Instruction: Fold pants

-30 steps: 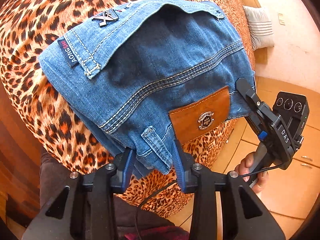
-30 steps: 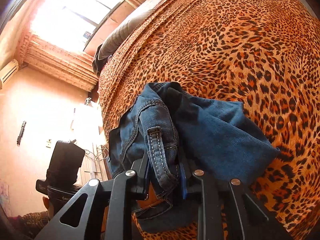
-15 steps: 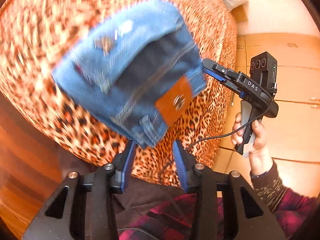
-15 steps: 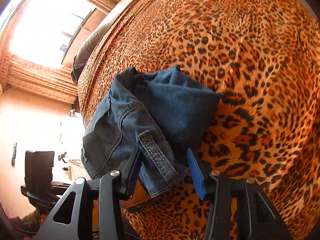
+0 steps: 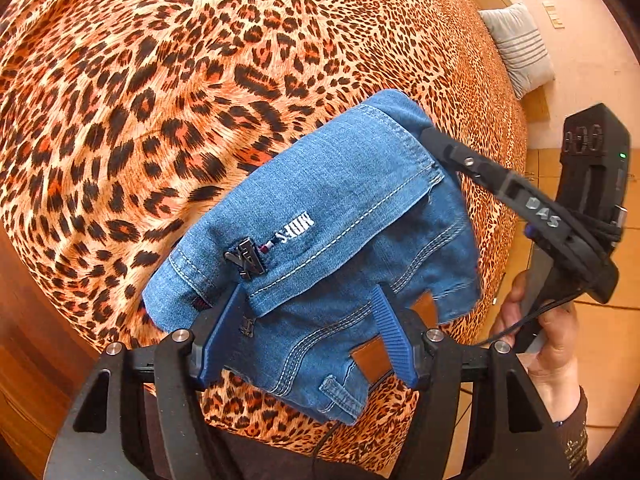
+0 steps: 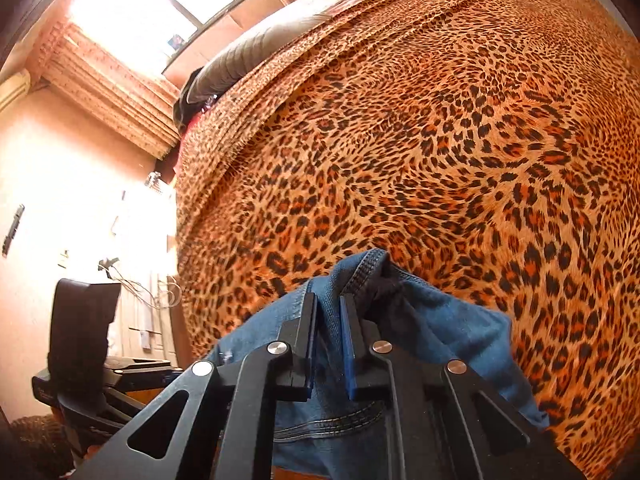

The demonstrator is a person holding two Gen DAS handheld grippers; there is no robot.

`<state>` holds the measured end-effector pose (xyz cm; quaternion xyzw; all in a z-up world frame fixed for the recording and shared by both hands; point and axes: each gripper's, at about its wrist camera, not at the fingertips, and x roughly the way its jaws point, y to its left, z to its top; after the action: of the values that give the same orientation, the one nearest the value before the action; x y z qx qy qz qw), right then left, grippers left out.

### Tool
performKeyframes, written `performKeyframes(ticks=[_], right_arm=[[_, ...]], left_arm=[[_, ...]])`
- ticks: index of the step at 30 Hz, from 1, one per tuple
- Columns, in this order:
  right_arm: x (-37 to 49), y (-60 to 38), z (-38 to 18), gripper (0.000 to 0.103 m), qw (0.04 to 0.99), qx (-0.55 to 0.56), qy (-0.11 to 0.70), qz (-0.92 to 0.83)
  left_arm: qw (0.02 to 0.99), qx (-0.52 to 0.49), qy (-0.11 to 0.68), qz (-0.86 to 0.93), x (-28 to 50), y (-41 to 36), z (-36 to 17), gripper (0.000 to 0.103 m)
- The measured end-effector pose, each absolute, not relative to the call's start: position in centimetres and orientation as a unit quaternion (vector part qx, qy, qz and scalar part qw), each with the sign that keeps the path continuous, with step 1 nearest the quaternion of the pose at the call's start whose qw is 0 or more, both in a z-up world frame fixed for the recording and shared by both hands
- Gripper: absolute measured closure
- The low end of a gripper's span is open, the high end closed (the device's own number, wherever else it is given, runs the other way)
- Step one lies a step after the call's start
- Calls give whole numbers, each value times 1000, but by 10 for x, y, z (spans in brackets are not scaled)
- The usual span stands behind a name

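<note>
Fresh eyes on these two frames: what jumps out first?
The leopard-print bedspread fills nearly all of both views. On its near edge lies a folded bundle of blue jeans, brown leather patch showing. The right gripper is shut on the jeans' far edge, while the left gripper sits with jaws open around the near edge.

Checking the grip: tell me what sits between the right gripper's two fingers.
In the right wrist view, a doubled edge of the folded blue denim jeans fills the right gripper.
</note>
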<state>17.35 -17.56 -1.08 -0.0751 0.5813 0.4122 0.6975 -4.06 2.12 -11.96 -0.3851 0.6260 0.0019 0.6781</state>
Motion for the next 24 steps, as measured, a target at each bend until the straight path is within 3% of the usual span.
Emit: performKeyframes(ticks=[1,2,3,10,13,15,16,19,23,24], right_arm=[[179,-173,-24,87,698,-104,592,389],[186,-181,-32,74,695,-106,604,377],[191,-189,-30,67,699,-95,605,370],[149,-255,25,64,720,11,559,412],[121,-271,-4,72,709,-10,583,397],[114,-276,-41,91,697,-35,622,356],[112,-278,-51,94,699,-36,629,340],[117,-292,-30,83,707,45,622,335],[117,-337,12,39,742,134,576,318],[114,-351,15,37,747,154,572,303]], left_arm=[[675,-382,631,2,-42,18,-118,38],[675,-376,635,-4,-35,13,-113,38],[676,-372,636,-17,-36,11,-107,38],[686,-336,643,-54,-54,-8,-94,37],[675,-283,679,-43,-57,-27,-114,37],[653,-226,721,-35,-55,-43,-131,37],[641,-217,735,-36,-55,-48,-135,37],[653,-218,723,-61,-54,-47,-111,37],[691,-192,689,-107,-42,-38,-60,37],[701,-184,681,-108,-33,-34,-52,37]])
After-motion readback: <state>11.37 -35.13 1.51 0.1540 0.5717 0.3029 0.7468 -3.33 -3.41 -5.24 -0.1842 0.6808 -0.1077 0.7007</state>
